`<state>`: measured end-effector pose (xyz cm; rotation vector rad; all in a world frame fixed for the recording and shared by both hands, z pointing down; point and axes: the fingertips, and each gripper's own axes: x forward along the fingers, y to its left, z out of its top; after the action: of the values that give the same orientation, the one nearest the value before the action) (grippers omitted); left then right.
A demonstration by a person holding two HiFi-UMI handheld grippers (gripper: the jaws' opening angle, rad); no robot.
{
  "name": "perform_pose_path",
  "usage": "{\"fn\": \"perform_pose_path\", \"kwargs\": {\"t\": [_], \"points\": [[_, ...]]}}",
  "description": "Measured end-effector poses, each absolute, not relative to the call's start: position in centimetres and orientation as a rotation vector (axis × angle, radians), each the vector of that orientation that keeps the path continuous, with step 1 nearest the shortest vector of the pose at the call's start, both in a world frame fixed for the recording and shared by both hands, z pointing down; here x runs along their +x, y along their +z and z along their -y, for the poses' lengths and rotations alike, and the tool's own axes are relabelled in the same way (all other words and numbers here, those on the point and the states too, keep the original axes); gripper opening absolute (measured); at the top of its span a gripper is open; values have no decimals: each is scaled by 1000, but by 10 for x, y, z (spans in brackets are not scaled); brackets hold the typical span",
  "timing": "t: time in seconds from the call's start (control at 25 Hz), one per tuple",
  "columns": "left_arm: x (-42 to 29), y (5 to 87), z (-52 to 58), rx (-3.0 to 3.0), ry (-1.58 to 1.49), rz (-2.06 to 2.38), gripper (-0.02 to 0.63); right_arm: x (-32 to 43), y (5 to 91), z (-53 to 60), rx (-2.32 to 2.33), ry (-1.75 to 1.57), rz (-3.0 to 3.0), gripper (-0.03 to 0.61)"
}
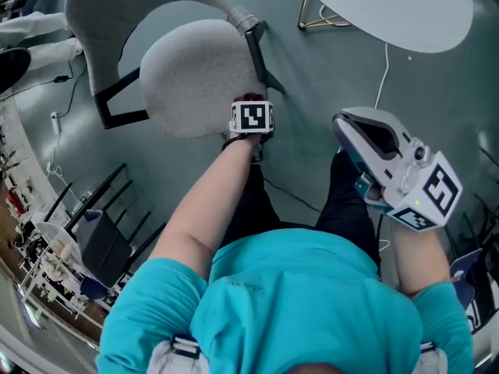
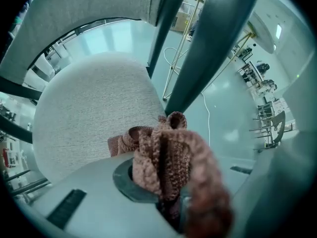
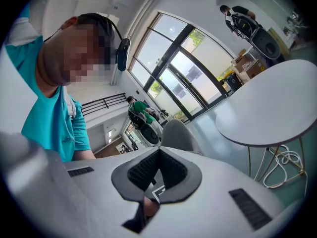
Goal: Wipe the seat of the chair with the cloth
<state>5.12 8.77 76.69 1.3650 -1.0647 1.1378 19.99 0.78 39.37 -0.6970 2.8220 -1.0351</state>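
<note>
The chair's round grey fabric seat (image 1: 191, 76) lies below me, its curved grey backrest (image 1: 117, 6) behind it. My left gripper (image 1: 251, 109) is at the seat's near right edge, beside the dark frame bar (image 1: 257, 57), and is shut on a brown knitted cloth (image 2: 166, 155). In the left gripper view the cloth bunches up out of the left gripper (image 2: 168, 175), with the seat (image 2: 84, 118) just beyond it. My right gripper (image 1: 366, 142) is held up by my right side, away from the chair. In its own view the right gripper (image 3: 157, 168) is shut and holds nothing.
A white round table (image 1: 390, 6) on gold wire legs (image 1: 320, 15) stands to the far right, with a white cable (image 1: 382, 76) hanging below it. Dark chairs (image 1: 101, 244) stand at the lower left. A black cable (image 1: 292, 197) runs across the grey floor near my legs.
</note>
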Motion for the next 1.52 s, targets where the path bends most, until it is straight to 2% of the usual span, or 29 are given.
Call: {"fn": "perform_pose_path", "kwargs": {"t": [0.28,0.56,0.8,1.08,1.52], "points": [[83,760,-86,1409,1137,1040,60,220,392,-18,-735,-1038,-2807,-3],[186,773,-106,1480,993,793,60,232,401,-25,-754,-1039,-2820,-3],[232,720,-113,1619,850,650,60,236,391,-25,-766,-1027,-2851,-3],[179,628,-92,1710,662,686,60,199,355,-23,-699,-988,-2958,-3],[8,450,-53,1837,333,941,60,90,272,-5,-581,-864,-3132,-3]]}}
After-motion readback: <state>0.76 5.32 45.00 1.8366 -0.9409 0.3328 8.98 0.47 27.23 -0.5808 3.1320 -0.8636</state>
